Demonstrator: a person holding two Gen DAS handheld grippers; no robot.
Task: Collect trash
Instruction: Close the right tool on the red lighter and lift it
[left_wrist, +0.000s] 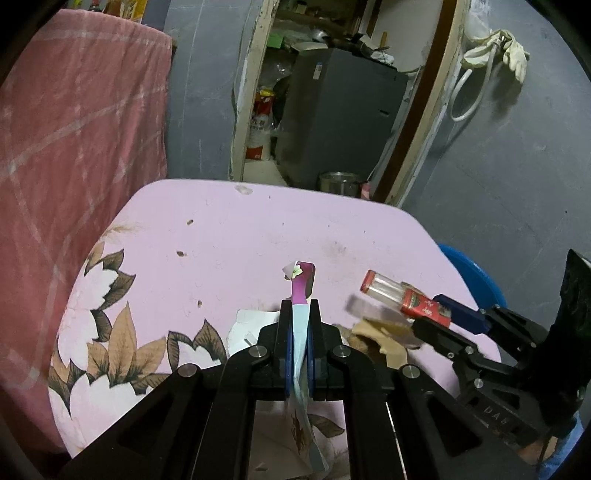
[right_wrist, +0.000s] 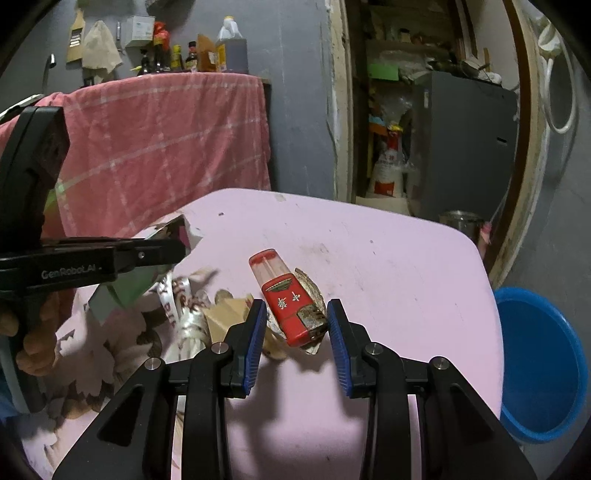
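Risk lay on both sides: my left fingers (left_wrist: 297, 314) pinched a thin wrapper (left_wrist: 301, 284) that could slip, while my right fingers (right_wrist: 296, 314), half spread, held a red bottle (right_wrist: 291, 299) above the tabletop (right_wrist: 388, 258) loosely.

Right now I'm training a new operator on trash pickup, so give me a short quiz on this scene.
1. True or false: the left gripper is shut on a flat paper wrapper.
2. What does the right gripper hold: A) red cigarette pack in clear film, B) white plastic bag, C) nothing?
3. What colour is the round plastic tub beside the pink table?

Key: 1 true; 2 A; 3 blue.
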